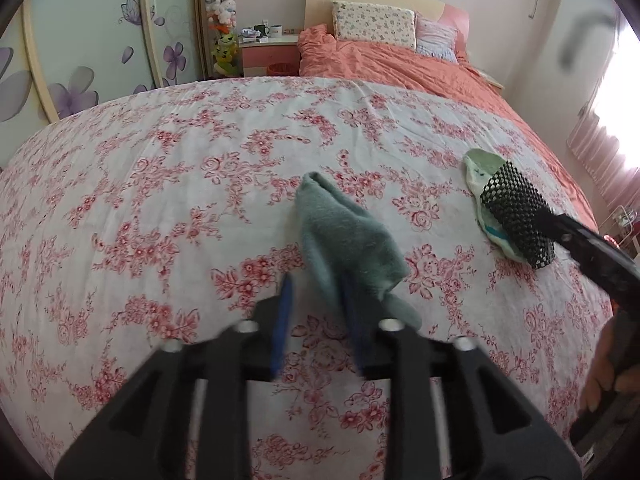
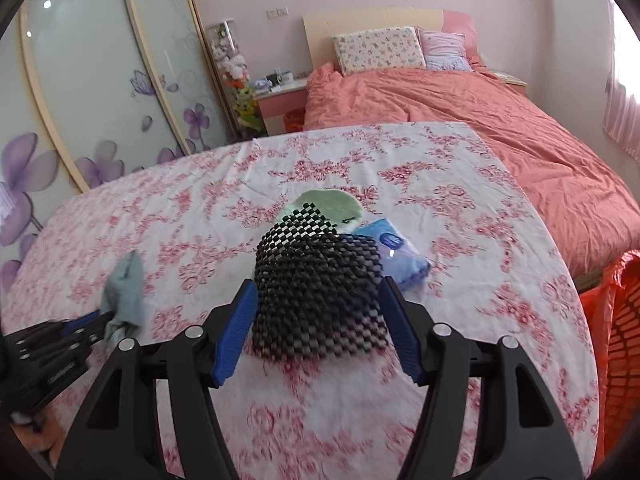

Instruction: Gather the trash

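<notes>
In the left wrist view a grey-green cloth (image 1: 344, 236) lies crumpled on the floral sheet (image 1: 160, 184). It drapes over the right blue finger of my left gripper (image 1: 316, 284). The jaws stand apart, with bare sheet showing between them. In the right wrist view my right gripper (image 2: 318, 284) is shut on a rolled black mesh mat (image 2: 316, 280), both blue pads against its sides. Beyond the mat lie a pale green cloth (image 2: 328, 206) and a blue packet (image 2: 400, 256). The left gripper (image 2: 100, 320) shows at the left with the grey-green cloth (image 2: 124, 296) at its tip.
An orange mesh basket (image 2: 616, 340) stands off the bed's right edge. A coral duvet (image 2: 480, 120) and pillows cover the far half of the bed. A wardrobe with purple flowers (image 2: 100, 100) lines the left. A person's hand (image 1: 604, 368) grips the right tool.
</notes>
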{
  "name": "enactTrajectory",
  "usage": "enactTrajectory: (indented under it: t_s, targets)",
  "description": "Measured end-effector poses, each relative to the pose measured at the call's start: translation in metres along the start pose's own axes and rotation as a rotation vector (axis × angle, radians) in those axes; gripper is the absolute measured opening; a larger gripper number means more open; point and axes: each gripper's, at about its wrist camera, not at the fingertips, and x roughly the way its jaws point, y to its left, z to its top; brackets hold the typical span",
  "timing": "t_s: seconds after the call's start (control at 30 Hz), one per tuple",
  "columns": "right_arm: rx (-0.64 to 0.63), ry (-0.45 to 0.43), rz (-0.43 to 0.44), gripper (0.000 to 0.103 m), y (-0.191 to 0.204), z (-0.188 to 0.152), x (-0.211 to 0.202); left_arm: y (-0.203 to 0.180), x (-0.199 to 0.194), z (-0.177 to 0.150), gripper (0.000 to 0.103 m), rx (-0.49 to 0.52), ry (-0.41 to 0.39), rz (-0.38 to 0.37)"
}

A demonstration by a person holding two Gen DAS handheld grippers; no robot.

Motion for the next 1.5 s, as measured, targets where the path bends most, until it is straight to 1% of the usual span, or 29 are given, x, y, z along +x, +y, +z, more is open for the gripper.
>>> enactTrajectory:
  t_s: [0.03, 0.07, 0.1, 0.13, 0.2, 0.3, 0.4, 0.47, 0.6, 0.67, 0.77, 0.83, 0.9, 0.93, 0.97, 1.0, 1.03, 1.1, 1.2, 1.3, 1.37, 1.4, 1.43, 1.47, 1.5]
  targets:
    - [-0.013, 0.004, -0.010, 0.039, 0.001, -0.001, 0.001, 0.001, -0.002, 0.000, 0.044, -0.005, -0.007, -0.003]
    - [-0.025, 0.003, -0.017, 0.033, 0.002, -0.003, 0.002, 0.002, -0.003, 0.001, 0.050, -0.010, -0.013, -0.007]
    - [-0.035, -0.001, -0.021, 0.023, 0.003, -0.005, 0.000, 0.002, -0.003, 0.003, 0.056, -0.015, -0.017, -0.009]
    - [-0.029, -0.004, -0.016, 0.016, 0.001, -0.006, -0.001, 0.002, -0.004, 0.004, 0.059, -0.025, -0.023, -0.010]
    - [0.007, -0.015, 0.011, 0.014, -0.006, -0.007, -0.010, 0.002, -0.004, 0.008, 0.066, -0.038, -0.030, -0.013]
    - [0.029, -0.044, 0.025, 0.013, -0.015, -0.009, -0.026, -0.003, -0.001, 0.014, 0.071, -0.059, -0.035, -0.020]
    - [0.049, -0.056, 0.031, 0.013, -0.026, -0.013, -0.038, -0.009, 0.006, 0.017, 0.072, -0.063, -0.029, -0.026]
    - [0.060, -0.054, 0.029, 0.014, -0.033, -0.016, -0.042, -0.016, 0.013, 0.018, 0.072, -0.056, -0.015, -0.013]
    - [0.080, -0.012, 0.015, 0.017, -0.042, -0.022, -0.034, -0.025, 0.026, 0.018, 0.072, -0.053, 0.012, 0.016]
    - [0.090, -0.007, 0.019, 0.019, -0.043, -0.022, -0.031, -0.027, 0.026, 0.017, 0.071, -0.043, 0.008, 0.027]
    - [0.096, -0.011, 0.019, 0.020, -0.040, -0.020, -0.032, -0.029, 0.026, 0.016, 0.069, -0.036, 0.008, 0.034]
    - [0.105, -0.017, 0.020, 0.028, -0.040, -0.018, -0.035, -0.029, 0.025, 0.016, 0.064, -0.036, 0.007, 0.030]
    - [0.109, -0.032, 0.023, 0.029, -0.040, -0.016, -0.038, -0.028, 0.025, 0.017, 0.052, -0.032, 0.005, 0.025]
    - [0.103, -0.031, 0.029, 0.025, -0.040, -0.015, -0.039, -0.029, 0.025, 0.017, 0.048, -0.028, 0.004, 0.023]
    - [0.093, -0.025, 0.036, 0.015, -0.038, -0.015, -0.038, -0.030, 0.025, 0.017, 0.038, -0.020, 0.003, 0.018]
    - [0.082, -0.015, 0.038, 0.002, -0.036, -0.014, -0.037, -0.031, 0.024, 0.016, 0.031, -0.012, 0.003, 0.013]
    - [0.082, -0.020, 0.037, 0.002, -0.037, -0.014, -0.039, -0.033, 0.023, 0.015, 0.028, 0.002, 0.002, 0.010]
    - [0.091, -0.043, 0.041, 0.001, -0.039, -0.014, -0.045, -0.036, 0.021, 0.014, 0.020, 0.023, -0.001, 0.004]
    - [0.109, -0.071, 0.031, 0.001, -0.043, -0.012, -0.054, -0.040, 0.017, 0.009, 0.017, 0.055, -0.002, -0.011]
    - [0.083, -0.058, 0.018, 0.002, -0.039, -0.010, -0.049, -0.042, 0.013, 0.002, 0.017, 0.075, -0.001, -0.017]
    - [0.080, -0.024, 0.022, 0.015, -0.035, -0.011, -0.038, -0.043, 0.011, -0.001, 0.017, 0.074, 0.001, -0.024]
    - [0.080, -0.019, 0.015, 0.025, -0.035, -0.011, -0.035, -0.042, 0.010, -0.003, 0.018, 0.074, 0.002, -0.027]
    - [0.080, -0.008, 0.006, 0.027, -0.034, -0.012, -0.031, -0.042, 0.009, -0.005, 0.019, 0.074, 0.003, -0.030]
    - [0.080, 0.001, 0.002, 0.027, -0.034, -0.013, -0.028, -0.041, 0.009, -0.006, 0.020, 0.074, 0.003, -0.031]
    - [0.083, 0.014, -0.002, 0.020, -0.035, -0.015, -0.024, -0.041, 0.008, -0.007, 0.021, 0.074, 0.003, -0.031]
